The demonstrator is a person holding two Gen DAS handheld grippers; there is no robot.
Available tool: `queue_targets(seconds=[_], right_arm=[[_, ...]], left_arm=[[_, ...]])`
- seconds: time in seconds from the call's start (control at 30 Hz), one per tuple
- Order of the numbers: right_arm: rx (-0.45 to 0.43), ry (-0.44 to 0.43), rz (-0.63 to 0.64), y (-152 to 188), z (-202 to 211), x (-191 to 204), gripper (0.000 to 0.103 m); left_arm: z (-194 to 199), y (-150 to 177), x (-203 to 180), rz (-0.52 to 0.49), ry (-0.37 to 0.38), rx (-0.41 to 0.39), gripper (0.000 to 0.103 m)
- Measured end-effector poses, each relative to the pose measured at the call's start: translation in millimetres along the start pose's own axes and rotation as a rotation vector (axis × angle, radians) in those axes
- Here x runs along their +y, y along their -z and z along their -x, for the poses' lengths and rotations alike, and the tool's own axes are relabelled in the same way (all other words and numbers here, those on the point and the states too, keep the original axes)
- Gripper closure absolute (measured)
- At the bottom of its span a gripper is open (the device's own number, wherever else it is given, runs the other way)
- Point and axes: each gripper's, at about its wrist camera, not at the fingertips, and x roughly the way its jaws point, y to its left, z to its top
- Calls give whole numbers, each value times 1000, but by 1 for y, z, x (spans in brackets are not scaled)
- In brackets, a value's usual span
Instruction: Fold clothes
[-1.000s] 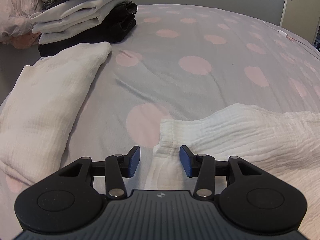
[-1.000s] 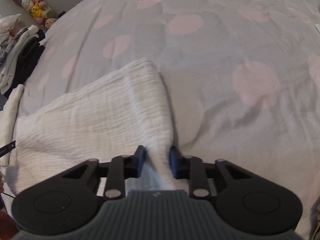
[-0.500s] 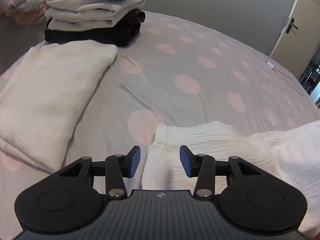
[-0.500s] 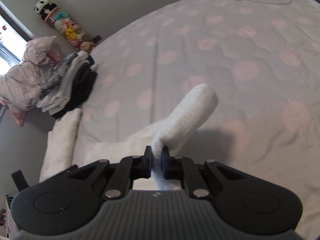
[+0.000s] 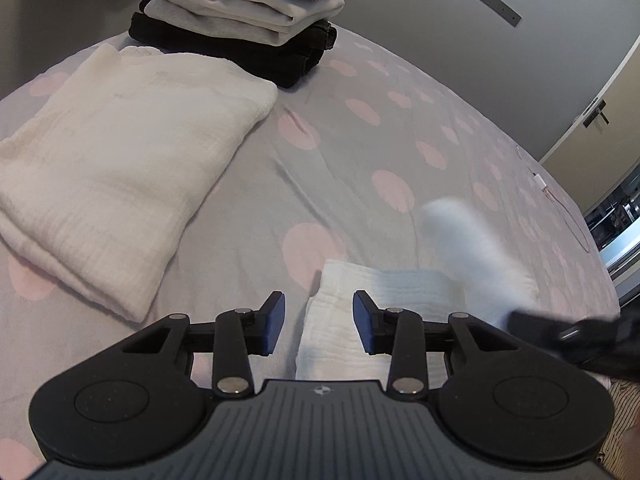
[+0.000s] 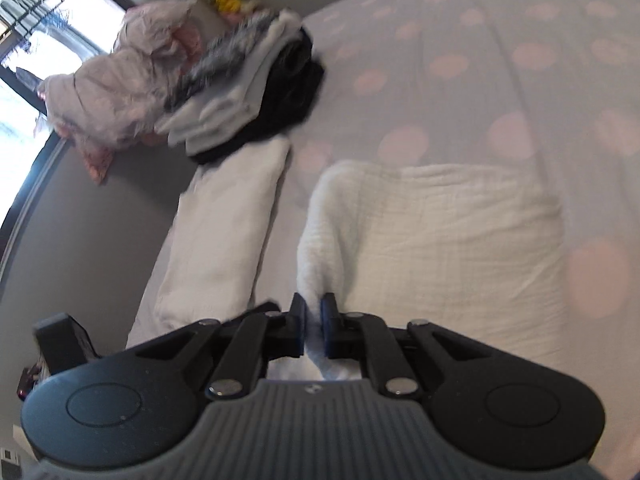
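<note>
A white crinkled muslin cloth (image 6: 440, 232) lies on the bed. My right gripper (image 6: 313, 326) is shut on its near edge and holds that edge lifted over the rest of the cloth. In the left wrist view the same cloth (image 5: 372, 312) lies under my left gripper (image 5: 318, 322), which is open and empty just above it, with the cloth's corner between the fingers. The raised, blurred part of the cloth (image 5: 472, 248) and the right gripper's body (image 5: 568, 340) show at the right of that view.
A folded white cloth (image 5: 120, 184) lies to the left on the grey, pink-dotted bedspread (image 5: 360, 140). Behind it stands a stack of folded clothes (image 5: 240, 20). A crumpled pink heap (image 6: 116, 84) lies at the bed's edge. A cable (image 5: 560, 208) lies far right.
My right gripper shut on the cloth's edge, lifted it and carried it left over the cloth. My left gripper stayed open and tilted up, showing more of the bed.
</note>
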Motion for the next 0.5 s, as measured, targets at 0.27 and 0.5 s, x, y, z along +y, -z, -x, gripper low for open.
queue_targets(seconds=[0.27, 0.5], right_arm=[[187, -19, -19, 34, -98, 6, 101], [212, 59, 72, 45, -115, 10, 101]], left_arm=[[-16, -4, 13, 16, -40, 48, 60], [-25, -2, 9, -16, -52, 72, 61]])
